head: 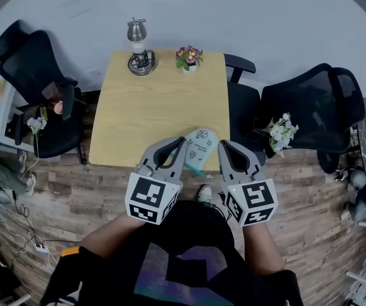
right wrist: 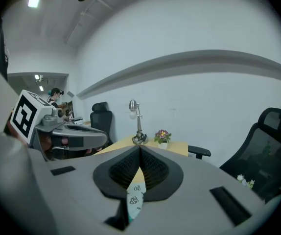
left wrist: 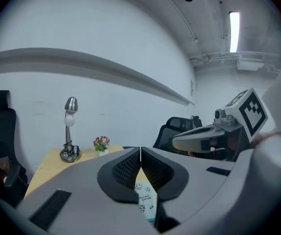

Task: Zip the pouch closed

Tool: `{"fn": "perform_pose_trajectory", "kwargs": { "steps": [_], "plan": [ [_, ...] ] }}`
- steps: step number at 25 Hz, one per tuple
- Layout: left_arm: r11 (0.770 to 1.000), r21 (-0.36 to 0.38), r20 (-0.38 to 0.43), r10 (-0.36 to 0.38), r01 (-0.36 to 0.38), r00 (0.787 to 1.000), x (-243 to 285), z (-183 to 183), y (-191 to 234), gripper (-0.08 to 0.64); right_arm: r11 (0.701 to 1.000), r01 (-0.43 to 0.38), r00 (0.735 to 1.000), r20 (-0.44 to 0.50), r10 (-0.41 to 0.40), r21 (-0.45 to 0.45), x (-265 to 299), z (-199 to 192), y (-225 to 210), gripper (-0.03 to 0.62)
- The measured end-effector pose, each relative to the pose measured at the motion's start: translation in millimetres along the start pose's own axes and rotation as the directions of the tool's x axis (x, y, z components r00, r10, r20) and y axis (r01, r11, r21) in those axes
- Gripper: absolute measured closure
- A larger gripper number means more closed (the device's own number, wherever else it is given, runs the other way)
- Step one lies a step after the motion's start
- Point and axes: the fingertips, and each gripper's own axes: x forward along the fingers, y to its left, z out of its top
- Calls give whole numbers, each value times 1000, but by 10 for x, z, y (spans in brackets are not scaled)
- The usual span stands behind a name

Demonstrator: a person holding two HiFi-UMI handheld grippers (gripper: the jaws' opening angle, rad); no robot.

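Note:
A pale pouch (head: pixel 201 145) with small printed figures and a teal zip edge lies flat on the wooden table (head: pixel 151 107), close to its front edge. My left gripper (head: pixel 178 144) hangs just left of the pouch, my right gripper (head: pixel 224 146) just right of it. Both are lifted off the table with nothing between their jaws. In the left gripper view the jaws (left wrist: pixel 140 151) meet at the tips, and the pouch (left wrist: pixel 145 202) shows below them. The right gripper view shows the same: jaws (right wrist: pixel 140 148) shut, pouch (right wrist: pixel 135 195) underneath.
A silver desk lamp (head: pixel 138 50) and a small flower pot (head: pixel 189 57) stand at the table's far edge. Black office chairs flank the table at left (head: pixel 36 88) and right (head: pixel 310 107). White flowers (head: pixel 278 132) sit beside the right chair.

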Motion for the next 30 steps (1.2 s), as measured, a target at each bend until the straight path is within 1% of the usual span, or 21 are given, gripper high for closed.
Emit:
{"fn": "perform_pose_trajectory", "kwargs": {
  "steps": [4,7,12,15,18,21,25,30],
  "plan": [
    [1000,0,71,-4,4,997,-130,287,-122,548,1000,22,997,77,-23,13,-115,232,92,575],
    [1000,12,88,-13,12,996,-191,368,-217,548,998,50,991,121,-53,25,-177,327,135,577],
    [1000,15,90,-7,5,996,-216,347,-271,548,995,93,983,159,-96,27,-244,360,146,577],
    [1000,13,82,2,-3,997,-204,300,-249,548,991,122,980,151,-129,52,-255,305,111,578],
    [1000,15,77,9,-10,997,-173,244,-208,548,988,145,980,129,-151,54,-234,232,104,578],
    [1000,18,73,10,-11,997,-151,206,-217,548,987,150,982,107,-155,54,-223,150,112,578],
    [1000,5,61,5,-6,998,-114,171,-235,549,986,155,983,91,-161,60,-202,91,97,578],
    [1000,13,73,-9,8,997,-58,192,-262,548,983,172,981,80,-177,65,-207,61,26,578]
  ]
}}
